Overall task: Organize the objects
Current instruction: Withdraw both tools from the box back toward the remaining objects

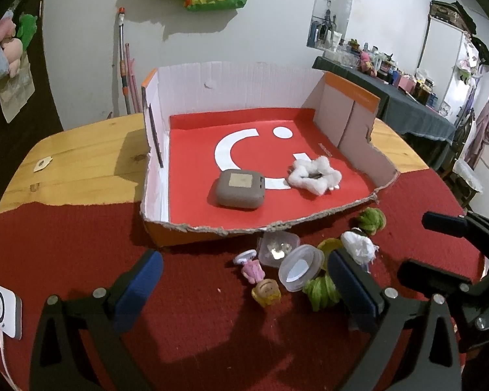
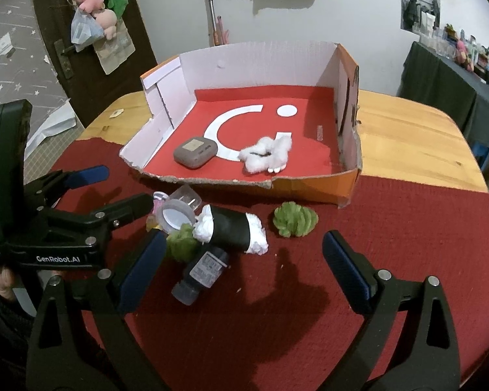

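An open cardboard box (image 1: 238, 88) (image 2: 260, 62) with a red floor holds a grey case (image 1: 239, 189) (image 2: 195, 155) and a white cotton tuft (image 1: 314, 176) (image 2: 267, 156). In front of it on the red mat lie a black roll (image 2: 231, 229) plugged with cotton, two green yarn balls (image 2: 295, 220) (image 1: 319, 291), a dark bottle (image 2: 202, 273), a round clear container (image 1: 301, 267), a pink doll (image 1: 252, 268) and a yellow figure (image 1: 266, 293). My left gripper (image 1: 244, 286) (image 2: 120, 187) is open around the doll end of the pile. My right gripper (image 2: 244, 267) (image 1: 417, 244) is open over the bottle and roll, holding nothing.
A square clear tub (image 1: 278, 247) sits by the box's torn front edge. The red mat (image 1: 81, 244) covers the near half of a wooden table (image 1: 81, 159). A white device with a cable (image 1: 5, 314) lies at the left edge. A cluttered dark-clothed table (image 1: 407, 104) stands behind on the right.
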